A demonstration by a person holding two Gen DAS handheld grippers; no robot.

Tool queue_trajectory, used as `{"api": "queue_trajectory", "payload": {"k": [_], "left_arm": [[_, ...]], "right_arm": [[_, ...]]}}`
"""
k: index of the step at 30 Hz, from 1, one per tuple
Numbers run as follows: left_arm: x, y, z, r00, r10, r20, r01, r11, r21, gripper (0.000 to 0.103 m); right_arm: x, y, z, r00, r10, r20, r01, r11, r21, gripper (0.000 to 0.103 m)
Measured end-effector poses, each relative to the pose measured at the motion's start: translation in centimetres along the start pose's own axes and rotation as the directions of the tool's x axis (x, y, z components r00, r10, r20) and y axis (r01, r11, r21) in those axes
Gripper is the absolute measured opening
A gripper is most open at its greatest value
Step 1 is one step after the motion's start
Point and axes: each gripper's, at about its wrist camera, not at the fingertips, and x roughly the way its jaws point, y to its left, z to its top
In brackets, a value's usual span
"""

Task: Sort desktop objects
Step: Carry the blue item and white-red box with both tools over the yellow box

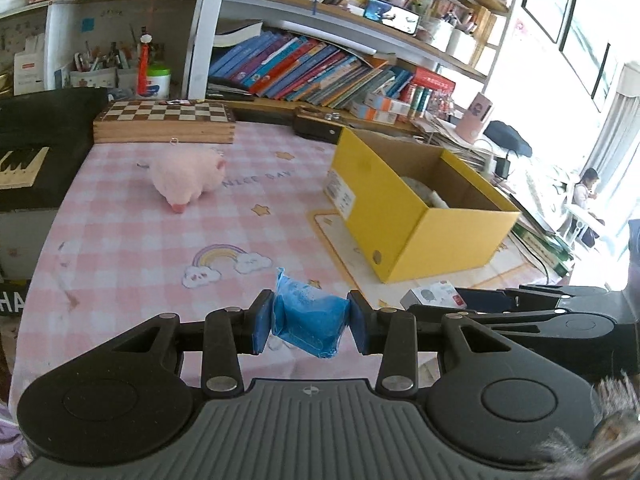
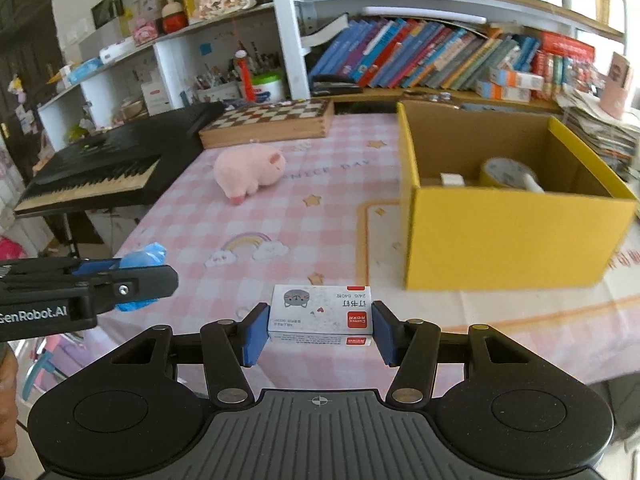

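My left gripper (image 1: pixel 310 322) is shut on a blue plastic packet (image 1: pixel 310 316), held above the near edge of the pink checked tablecloth (image 1: pixel 132 236). My right gripper (image 2: pixel 318 330) is shut on a small white staples box (image 2: pixel 320 314) with a cat picture and red labels, held over the table's near edge. The packet also shows at the left of the right wrist view (image 2: pixel 142 258), and the staples box at the lower right of the left wrist view (image 1: pixel 434 295). A yellow cardboard box (image 1: pixel 404 216) stands open at the right, holding a tape roll (image 2: pixel 506 172). A pink plush pig (image 1: pixel 188 178) lies mid-table.
A wooden chessboard box (image 1: pixel 164 122) sits at the table's back edge. A black keyboard (image 2: pixel 96 176) stands left of the table. Shelves of books (image 1: pixel 304 68) and stationery run behind. Paper stacks (image 2: pixel 604 136) lie right of the yellow box.
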Motion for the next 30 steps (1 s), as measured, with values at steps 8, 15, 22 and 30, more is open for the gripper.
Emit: {"api": "queue_trajectory", "payload": {"k": [8, 15, 22, 30], "left_arm": [[-1.2, -2.0, -1.5, 0.998, -0.054, -0.017, 0.054, 0.998, 0.026, 0.037], [-1.8, -3.8, -2.4, 0.995, -0.094, -0.03, 0.096, 0.994, 0.059, 0.037], [-2.1, -5.4, -3.0, 0.992, -0.124, -0.037, 0.127, 0.988, 0.085, 0.037], [-1.9, -7.3, -3.4, 0.985, -0.168, -0.044, 0.172, 0.978, 0.121, 0.037]], "right_arm": [[-2.7, -0.9, -2.3, 0.999, -0.037, 0.004, 0.036, 0.998, 0.05, 0.054], [-4.6, -1.5, -4.0, 0.999, -0.049, 0.008, 0.048, 0.994, 0.094, 0.054], [-6.1, -2.1, -5.0, 0.997, -0.073, 0.02, 0.07, 0.991, 0.115, 0.054], [-7.6, -3.4, -6.1, 0.993, -0.113, 0.026, 0.108, 0.983, 0.148, 0.054]]}}
